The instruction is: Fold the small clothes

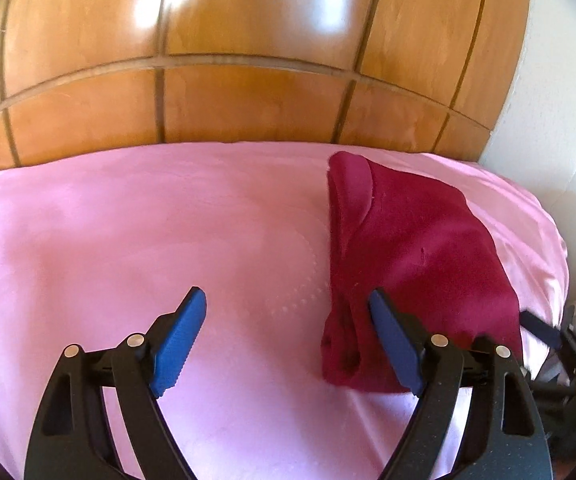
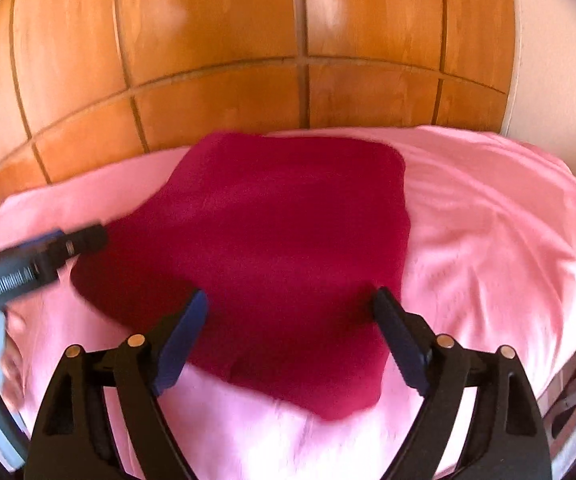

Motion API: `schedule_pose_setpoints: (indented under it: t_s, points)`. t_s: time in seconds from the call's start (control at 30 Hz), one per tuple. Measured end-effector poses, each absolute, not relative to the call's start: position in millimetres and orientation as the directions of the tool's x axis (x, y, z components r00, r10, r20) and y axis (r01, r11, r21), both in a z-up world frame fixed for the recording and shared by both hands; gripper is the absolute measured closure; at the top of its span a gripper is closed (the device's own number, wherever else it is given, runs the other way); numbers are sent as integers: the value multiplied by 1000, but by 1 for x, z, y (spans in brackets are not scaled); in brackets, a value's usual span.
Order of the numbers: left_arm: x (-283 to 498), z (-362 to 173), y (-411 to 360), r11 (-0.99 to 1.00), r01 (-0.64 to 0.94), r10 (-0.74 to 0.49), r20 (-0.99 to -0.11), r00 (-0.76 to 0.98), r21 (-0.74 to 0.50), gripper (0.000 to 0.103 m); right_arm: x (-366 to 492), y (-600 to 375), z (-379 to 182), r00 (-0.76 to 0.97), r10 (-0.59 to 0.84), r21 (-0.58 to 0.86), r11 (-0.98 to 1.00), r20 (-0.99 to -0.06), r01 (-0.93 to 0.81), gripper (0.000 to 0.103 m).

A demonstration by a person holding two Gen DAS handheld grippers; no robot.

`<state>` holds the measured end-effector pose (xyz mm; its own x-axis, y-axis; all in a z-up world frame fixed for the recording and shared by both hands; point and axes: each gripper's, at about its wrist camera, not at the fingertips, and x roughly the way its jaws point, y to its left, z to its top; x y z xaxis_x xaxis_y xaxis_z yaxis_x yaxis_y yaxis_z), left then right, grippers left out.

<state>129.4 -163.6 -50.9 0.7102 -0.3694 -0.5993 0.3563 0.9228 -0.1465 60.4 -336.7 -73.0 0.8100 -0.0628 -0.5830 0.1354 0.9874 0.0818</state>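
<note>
A dark red garment [image 1: 416,264] lies folded in a compact shape on the pink sheet [image 1: 128,240], right of centre in the left wrist view. My left gripper [image 1: 288,308] is open and empty, its right finger just beside the garment's left edge. In the right wrist view the garment [image 2: 272,232] fills the middle, flat and roughly rectangular. My right gripper [image 2: 290,312] is open and empty, held just above the garment's near part. The left gripper also shows in the right wrist view [image 2: 40,256], blurred, at the garment's left edge.
The pink sheet [image 2: 488,240] covers a rounded surface that drops off at the right. An orange tiled floor [image 1: 248,80] lies beyond the far edge. A white wall [image 1: 560,80] stands at the right. The right gripper shows in the left wrist view [image 1: 548,332] at the far right.
</note>
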Motion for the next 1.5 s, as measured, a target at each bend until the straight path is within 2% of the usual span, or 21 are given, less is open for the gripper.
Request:
schedule_pose_setpoints:
  t_s: [0.27,0.4,0.67,0.87,0.93,1.5]
  points:
    - [109,-49,-139,944,297,-323,-587,742,-145,18,44,-329,-72,797,-85,114,975,-598,189,14]
    - [100,-49,-130,949,277,-312,-578,754,-150,18,27,-326,-63,818,-121,153,957,-563,247,2]
    - [81,-46,-125,955,267,-292,-551,782,-127,11,10,-308,-49,848,-248,102,938,-468,331,2]
    - [73,-43,-122,958,264,-281,-536,796,-111,9,9,-301,-54,835,-288,83,927,-469,367,2]
    - [72,-42,-121,957,264,-286,-537,793,-121,4,9,-302,-55,831,-288,91,924,-477,372,2]
    - [63,-36,-125,964,256,-254,-516,818,-70,4,11,-307,-59,825,-280,112,919,-490,379,2]
